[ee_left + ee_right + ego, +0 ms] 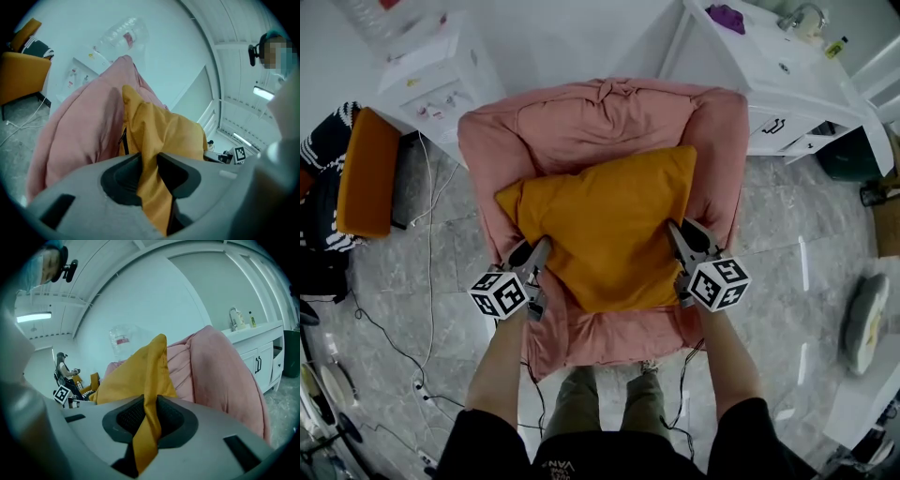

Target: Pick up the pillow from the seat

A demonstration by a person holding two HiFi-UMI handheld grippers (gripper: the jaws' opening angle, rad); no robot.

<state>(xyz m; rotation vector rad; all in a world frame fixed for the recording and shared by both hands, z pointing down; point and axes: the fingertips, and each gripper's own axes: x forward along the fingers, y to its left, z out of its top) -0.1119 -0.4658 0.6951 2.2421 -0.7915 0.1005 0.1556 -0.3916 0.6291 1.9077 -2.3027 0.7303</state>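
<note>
You gripped the yellow pillow at both sides, over the pink armchair.

Your left gripper (534, 255) was closed on the left edge of the pillow (605, 225), and your right gripper (680, 239) was closed on its right edge. In the left gripper view, a fold of the yellow cloth (154, 140) ran between the two dark pads (123, 176), and they pressed on it from both sides. The right gripper view showed the same (a narrow strip of the fabric (150, 380) hung down between its pads (171, 418)). The pillow was spread across the seat of the armchair (609, 117), with its top corner against the backrest. I could not tell whether it was already off the cushion. An orange chair (366, 169) stood well apart at your left, and a white cabinet (787, 75) stood behind the armchair at your right.
</note>
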